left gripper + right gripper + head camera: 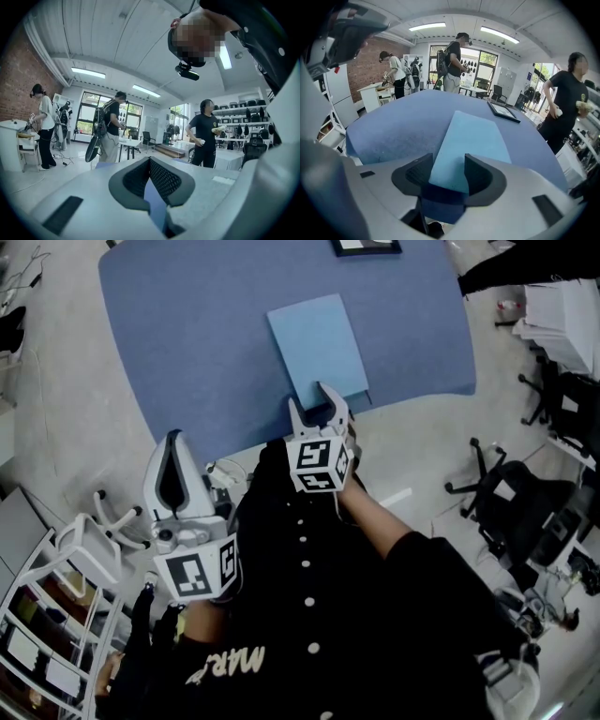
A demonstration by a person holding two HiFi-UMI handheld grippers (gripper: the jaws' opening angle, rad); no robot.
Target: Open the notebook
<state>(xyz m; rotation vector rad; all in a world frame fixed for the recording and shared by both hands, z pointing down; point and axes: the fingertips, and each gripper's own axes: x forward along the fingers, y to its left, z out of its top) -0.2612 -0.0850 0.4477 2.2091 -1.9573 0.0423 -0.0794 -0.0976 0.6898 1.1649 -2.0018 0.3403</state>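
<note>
A light blue closed notebook (317, 345) lies flat on the blue round table (187, 324), close to its near edge. My right gripper (314, 404) is tilted down over the notebook's near edge. In the right gripper view the notebook (471, 136) runs away from between the jaws of that gripper (448, 160); they stand apart and open, and I see no pad pressing on the cover. My left gripper (174, 442) hangs off the table to the left, near its rim, holding nothing. In the left gripper view the tips of that gripper (150, 159) meet, so it is shut.
A dark framed tablet (366, 247) lies at the table's far edge. A white wire rack (56, 615) stands at lower left and a black office chair (514, 498) at right. Stacked papers (562, 315) sit at upper right. Several people (110, 126) stand beyond the table.
</note>
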